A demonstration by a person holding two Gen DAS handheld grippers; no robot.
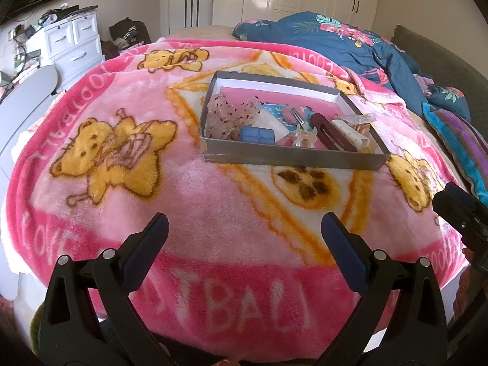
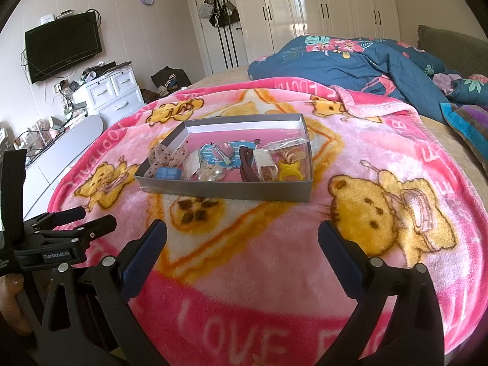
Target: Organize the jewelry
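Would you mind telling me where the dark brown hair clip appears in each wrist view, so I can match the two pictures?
Left wrist view: the dark brown hair clip lies right of centre in the grey box, near its front wall.
Right wrist view: the clip sits mid-frame, just left of the yellow rings.
Shared landmark: the small blue box, front left.

A shallow grey box (image 2: 225,189) is lying flat on the pink blanket. Inside it, a sheer bow (image 2: 166,155), blue case (image 2: 167,173), brown clip (image 2: 246,164) and yellow rings (image 2: 288,170) are sitting jumbled along its near side.
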